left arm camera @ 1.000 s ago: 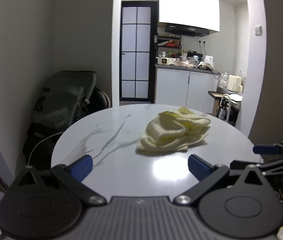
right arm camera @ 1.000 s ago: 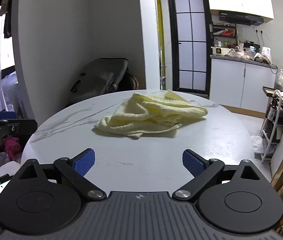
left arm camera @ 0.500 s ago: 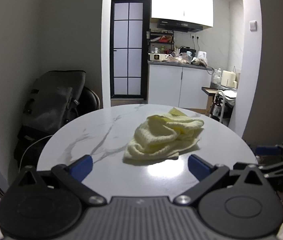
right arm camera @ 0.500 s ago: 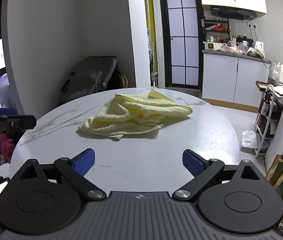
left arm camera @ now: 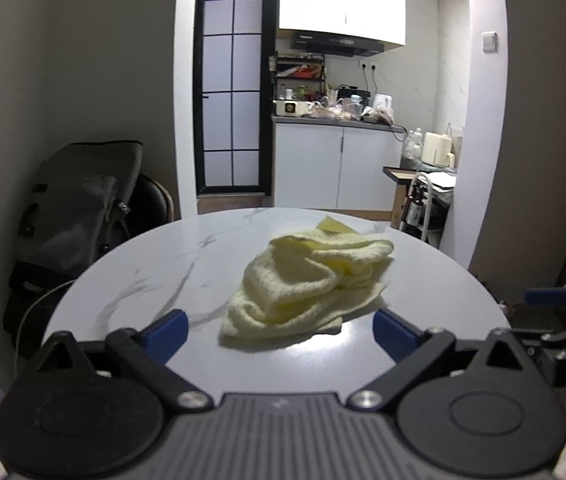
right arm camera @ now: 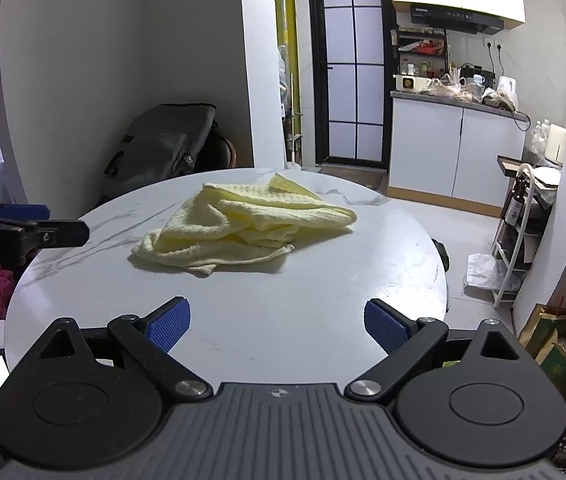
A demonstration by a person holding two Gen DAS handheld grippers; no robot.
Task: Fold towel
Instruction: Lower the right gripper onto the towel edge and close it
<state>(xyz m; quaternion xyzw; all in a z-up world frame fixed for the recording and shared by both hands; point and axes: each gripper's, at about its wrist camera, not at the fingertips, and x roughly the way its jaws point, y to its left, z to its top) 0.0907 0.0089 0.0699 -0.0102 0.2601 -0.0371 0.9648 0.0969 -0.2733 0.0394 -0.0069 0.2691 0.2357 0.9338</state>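
The towel (left arm camera: 307, 280) lies crumpled near the middle of the round table (right arm camera: 323, 288). Both the left gripper (left arm camera: 279, 330) and right gripper (right arm camera: 277, 320) are held wide, the left's jaws having just been narrowed slightly, nothing between them. If a bunched layer is pinched instead of a corner, the towel may be dragged toward the table's edge.

Left gripper (left arm camera: 279, 326): jaws stand wide apart and have just been closing slightly; nothing lies between the blue pads (left arm camera: 165, 330). It points forward and downward. Right gripper (right arm camera: 277, 324): jaws stand wide apart, with nothing between its blue pads (right arm camera: 168, 326); same downward pitch. Each gripper appears at the edge of the other's view, side by side and apart.
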